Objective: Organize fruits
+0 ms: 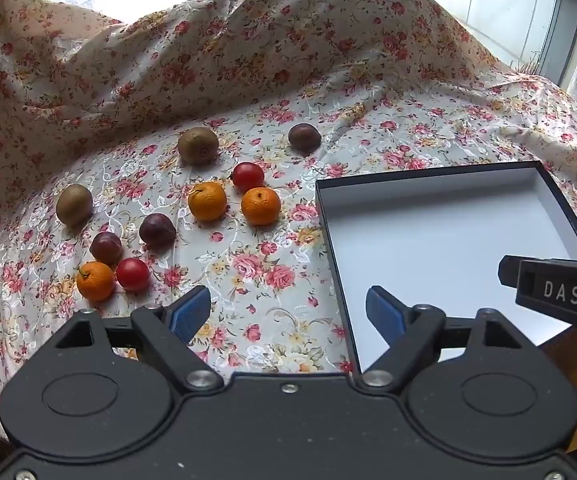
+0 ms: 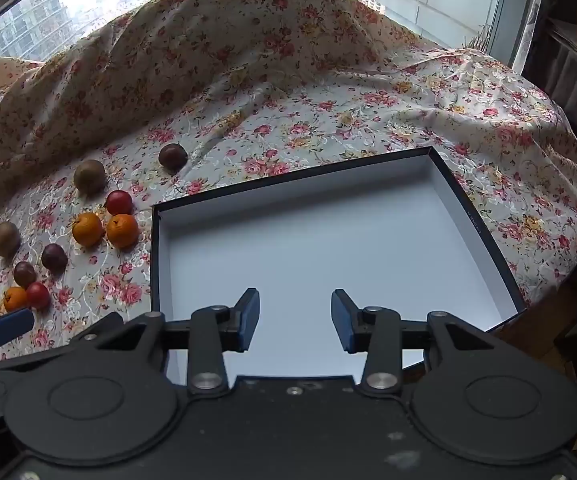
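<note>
Ten fruits lie loose on the flowered cloth, all left of the empty box, which sits at the cloth's right near corner with its white floor bare, likely so fruit can be dropped in from above. The left gripper hangs over the cloth just beside the box's left wall, fingers spread wide and holding nothing; the nearest fruits, an orange and a tomato, sit toward the near left edge. The right gripper hovers over the box's near edge, fingers apart and empty. Nothing is sorted yet.
</note>
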Demonstrator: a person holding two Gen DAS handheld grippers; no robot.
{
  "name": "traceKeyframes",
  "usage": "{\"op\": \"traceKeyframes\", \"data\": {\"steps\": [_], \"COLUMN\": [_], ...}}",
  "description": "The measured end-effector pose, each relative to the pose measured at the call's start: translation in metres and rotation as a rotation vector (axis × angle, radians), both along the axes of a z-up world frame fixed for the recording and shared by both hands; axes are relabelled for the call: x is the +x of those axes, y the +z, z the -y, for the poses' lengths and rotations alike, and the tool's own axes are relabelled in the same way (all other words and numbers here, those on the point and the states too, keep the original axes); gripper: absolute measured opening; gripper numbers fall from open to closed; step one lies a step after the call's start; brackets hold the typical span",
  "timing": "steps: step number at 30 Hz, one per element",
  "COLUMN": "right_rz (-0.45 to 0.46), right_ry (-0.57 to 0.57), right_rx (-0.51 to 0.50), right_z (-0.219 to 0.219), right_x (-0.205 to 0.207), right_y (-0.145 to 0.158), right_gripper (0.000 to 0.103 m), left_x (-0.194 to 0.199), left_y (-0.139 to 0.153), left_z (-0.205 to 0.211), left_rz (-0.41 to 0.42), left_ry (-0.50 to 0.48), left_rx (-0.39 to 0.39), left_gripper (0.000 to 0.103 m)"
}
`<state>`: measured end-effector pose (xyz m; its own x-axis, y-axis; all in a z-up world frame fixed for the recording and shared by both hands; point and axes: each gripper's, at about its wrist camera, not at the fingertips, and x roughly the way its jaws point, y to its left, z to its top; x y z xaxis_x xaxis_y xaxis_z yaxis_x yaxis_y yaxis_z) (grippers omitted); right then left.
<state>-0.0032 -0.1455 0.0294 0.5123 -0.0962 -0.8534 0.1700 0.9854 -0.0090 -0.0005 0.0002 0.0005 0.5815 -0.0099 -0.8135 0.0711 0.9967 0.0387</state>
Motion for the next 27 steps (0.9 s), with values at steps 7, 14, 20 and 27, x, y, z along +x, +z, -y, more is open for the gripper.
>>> {"op": "traceKeyframes", "data": {"steps": [7, 14, 20, 27], "right_rz": [0.005, 0.001, 0.000, -0.002], "right_ry": [-0.002, -0.002, 0.002, 0.005], "right_rx": [-0.001, 0.001, 0.005, 0.013], "right_z": [-0.0005, -0.0024, -0.0024, -0.0012], "right_x": [0.0004, 0.0003, 0.0011, 0.0033], "right_y": [-0.0001, -0.0009, 0.0000, -0.0023], "right_gripper": [0.043, 0.043, 0.043, 0.043], "left_x": [-0.0077, -0.0049, 0.0021, 0.0013], "left_y": [0.0027, 0.0050, -0.0027, -0.0032], "left_z": [0.0022, 0.0048, -0.0016, -0.0012], "left_rz": [0.020, -0.009, -0.029, -0.028], "left_ry": [0.005, 0.010, 0.018, 0.019], "left_rx": [0.010, 0.007, -0.002, -0.002], "left_gripper": [0.085, 0.085, 0.085, 0.085]}}
